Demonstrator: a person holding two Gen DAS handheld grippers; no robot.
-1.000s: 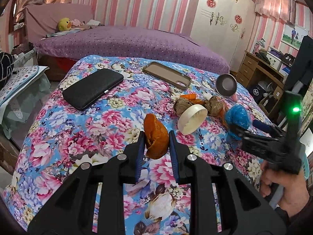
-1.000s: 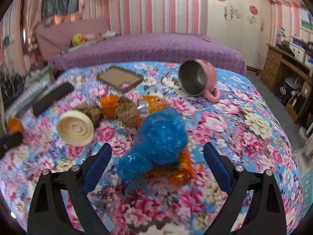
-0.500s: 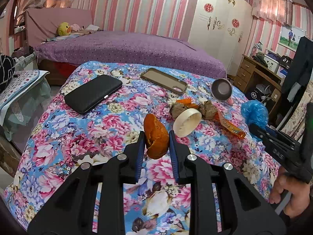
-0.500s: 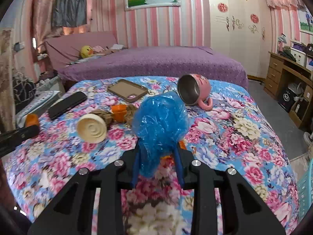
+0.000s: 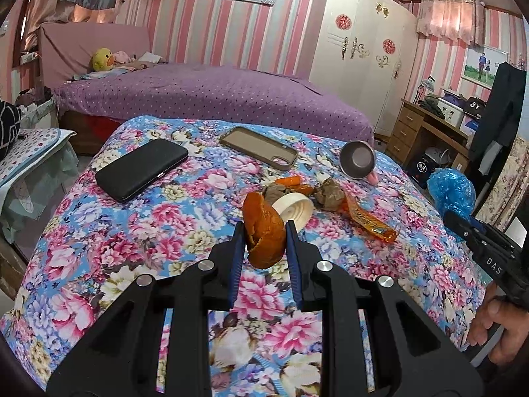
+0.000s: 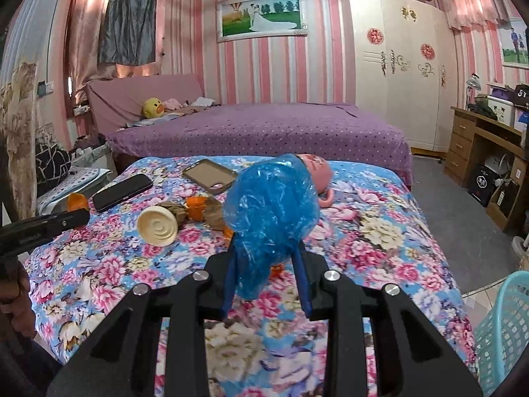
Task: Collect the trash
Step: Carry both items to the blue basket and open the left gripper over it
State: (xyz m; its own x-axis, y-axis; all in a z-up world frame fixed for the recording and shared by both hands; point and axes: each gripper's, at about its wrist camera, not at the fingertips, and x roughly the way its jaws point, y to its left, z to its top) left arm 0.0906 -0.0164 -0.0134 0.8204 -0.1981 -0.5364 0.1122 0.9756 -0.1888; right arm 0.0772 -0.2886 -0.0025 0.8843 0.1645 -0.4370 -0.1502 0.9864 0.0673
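My left gripper [image 5: 263, 231] is shut on a piece of orange peel [image 5: 263, 231] and holds it above the floral table [image 5: 148, 231]. My right gripper [image 6: 267, 258] is shut on a crumpled blue plastic bag [image 6: 271, 211], lifted above the table; the bag also shows at the right of the left wrist view [image 5: 451, 193]. On the table lie brown paper wads [image 5: 329, 193], an orange snack wrapper [image 5: 370, 223], a small orange scrap [image 5: 289, 181] and a cream round lid [image 5: 292, 210].
A black phone [image 5: 142, 168], a brown phone case [image 5: 259, 147] and a tipped pink mug [image 5: 358, 160] lie on the table. A turquoise basket [image 6: 504, 330] stands on the floor at the right. A purple bed [image 5: 205, 96] is behind.
My right gripper closed on the blue bag and lifted it off the table, up and back to the right. My left gripper kept hold of the orange peel and rose a little.
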